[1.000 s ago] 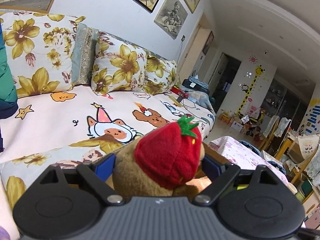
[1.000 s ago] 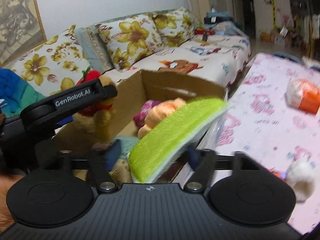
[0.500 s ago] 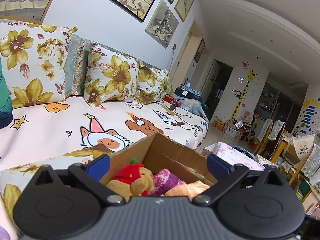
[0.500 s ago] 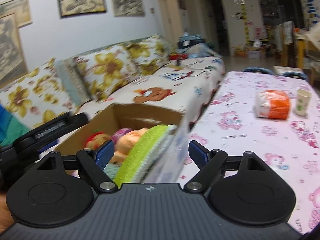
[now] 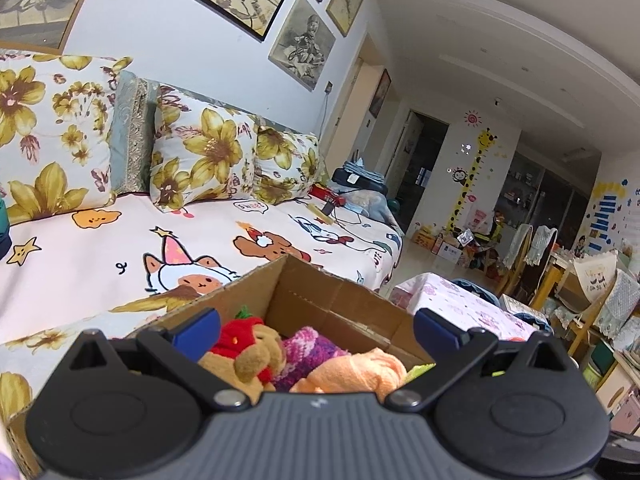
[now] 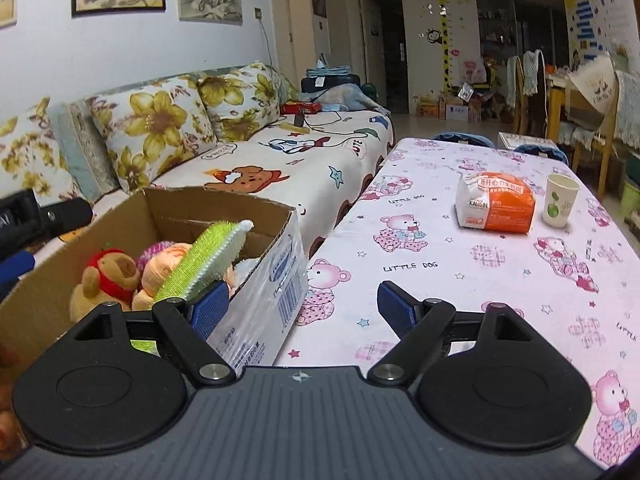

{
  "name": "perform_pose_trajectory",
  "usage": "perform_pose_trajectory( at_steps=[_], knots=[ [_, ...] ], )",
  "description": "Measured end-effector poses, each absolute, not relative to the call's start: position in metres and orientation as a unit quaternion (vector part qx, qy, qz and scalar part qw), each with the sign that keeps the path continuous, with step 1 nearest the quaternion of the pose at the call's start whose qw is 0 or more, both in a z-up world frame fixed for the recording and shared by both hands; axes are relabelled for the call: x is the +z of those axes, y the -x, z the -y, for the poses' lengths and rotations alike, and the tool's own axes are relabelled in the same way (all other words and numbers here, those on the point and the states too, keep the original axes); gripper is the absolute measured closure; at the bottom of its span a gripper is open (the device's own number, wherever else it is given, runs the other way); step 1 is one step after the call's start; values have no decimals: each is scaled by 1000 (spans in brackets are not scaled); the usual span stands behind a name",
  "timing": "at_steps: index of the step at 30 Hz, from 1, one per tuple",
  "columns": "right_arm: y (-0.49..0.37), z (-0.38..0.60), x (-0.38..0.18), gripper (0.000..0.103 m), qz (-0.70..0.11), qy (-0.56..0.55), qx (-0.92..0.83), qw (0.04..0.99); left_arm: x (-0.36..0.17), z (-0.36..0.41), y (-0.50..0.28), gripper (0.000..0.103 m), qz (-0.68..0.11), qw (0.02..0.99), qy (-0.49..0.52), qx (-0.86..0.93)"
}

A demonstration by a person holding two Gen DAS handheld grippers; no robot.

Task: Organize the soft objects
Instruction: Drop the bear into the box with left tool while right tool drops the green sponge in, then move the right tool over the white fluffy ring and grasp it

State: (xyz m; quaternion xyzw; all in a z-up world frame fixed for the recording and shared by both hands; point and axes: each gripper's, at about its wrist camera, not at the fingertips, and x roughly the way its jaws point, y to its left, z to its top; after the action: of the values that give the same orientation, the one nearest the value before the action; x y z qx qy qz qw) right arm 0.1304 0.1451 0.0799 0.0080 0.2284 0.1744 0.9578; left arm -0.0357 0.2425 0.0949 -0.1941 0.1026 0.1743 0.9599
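Observation:
A cardboard box (image 6: 256, 280) stands at the table's left edge, next to the sofa. In it lie a brown plush bear with a red strawberry hat (image 6: 108, 276), a purple knitted thing (image 5: 308, 350), an orange soft toy (image 5: 352, 374) and a green fuzzy pad (image 6: 200, 260) leaning on end. My left gripper (image 5: 316, 330) hangs open above the box (image 5: 336, 304), with nothing between its fingers. My right gripper (image 6: 304, 304) is open too, over the box's right wall and the tablecloth, holding nothing. Part of the left gripper's black body (image 6: 44, 216) shows at the left of the right wrist view.
The table has a pink bear-print cloth (image 6: 460, 272). On it sit an orange and white packet (image 6: 496, 208) and a paper cup (image 6: 560, 200). A sofa with floral cushions (image 6: 152, 132) runs along the left. Chairs (image 6: 528, 88) and clutter stand at the far end.
Both grippers opened. The bear left the left gripper and the green pad left the right one; both now lie in the box. The right gripper swung right, toward the table.

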Motion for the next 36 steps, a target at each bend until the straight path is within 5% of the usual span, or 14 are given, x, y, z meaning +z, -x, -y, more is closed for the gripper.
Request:
perform_pose_trajectory(
  at_steps=[36],
  knots=[
    [-110, -45, 62, 0, -206, -89, 64, 972, 98, -202, 30, 1, -92, 976, 154, 123]
  ],
)
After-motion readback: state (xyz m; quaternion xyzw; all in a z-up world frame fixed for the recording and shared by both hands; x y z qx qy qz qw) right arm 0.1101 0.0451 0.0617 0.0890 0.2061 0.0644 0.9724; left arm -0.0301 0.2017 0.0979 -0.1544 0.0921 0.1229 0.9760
